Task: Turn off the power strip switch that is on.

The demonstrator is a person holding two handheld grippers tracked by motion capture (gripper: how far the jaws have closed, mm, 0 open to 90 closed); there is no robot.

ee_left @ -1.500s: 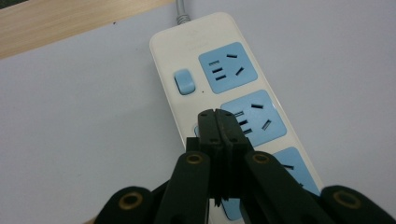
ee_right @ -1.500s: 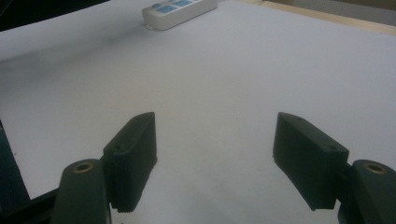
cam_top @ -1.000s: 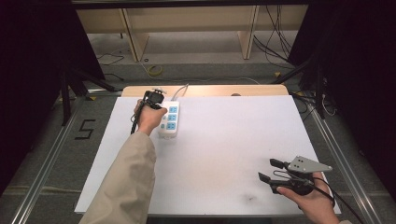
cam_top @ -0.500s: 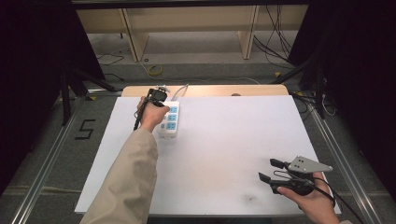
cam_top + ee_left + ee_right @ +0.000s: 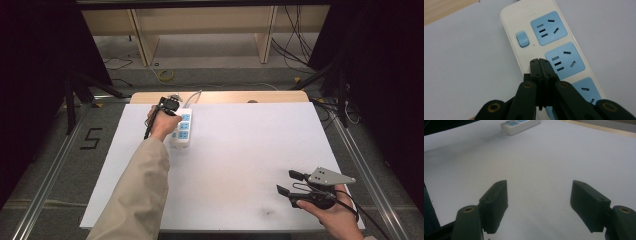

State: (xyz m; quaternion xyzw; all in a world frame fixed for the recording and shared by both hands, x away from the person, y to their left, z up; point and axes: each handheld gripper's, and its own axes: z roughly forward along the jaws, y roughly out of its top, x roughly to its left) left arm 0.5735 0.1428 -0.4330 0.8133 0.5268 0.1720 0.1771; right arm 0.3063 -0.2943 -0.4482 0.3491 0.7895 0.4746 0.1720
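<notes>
One power strip [image 5: 182,128] under left hand-held gripper [image 5: 540,62]. Three blue socket panels on it; second [image 5: 564,60] just beside closed tips. One blue rocker switch [image 5: 522,39] ahead of tips. Two hand-held grippers: left, right [image 5: 289,182]. One counter [image 5: 250,150].

A big white table [image 5: 250,165] fills the middle. Wooden shelf legs [image 5: 142,42] and cables [image 5: 292,47] sit up top.

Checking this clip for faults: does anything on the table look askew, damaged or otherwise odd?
Nothing stands out. The power strip lies flat and intact on the white table, the left gripper shut over it; the right gripper is open, off to the side.
</notes>
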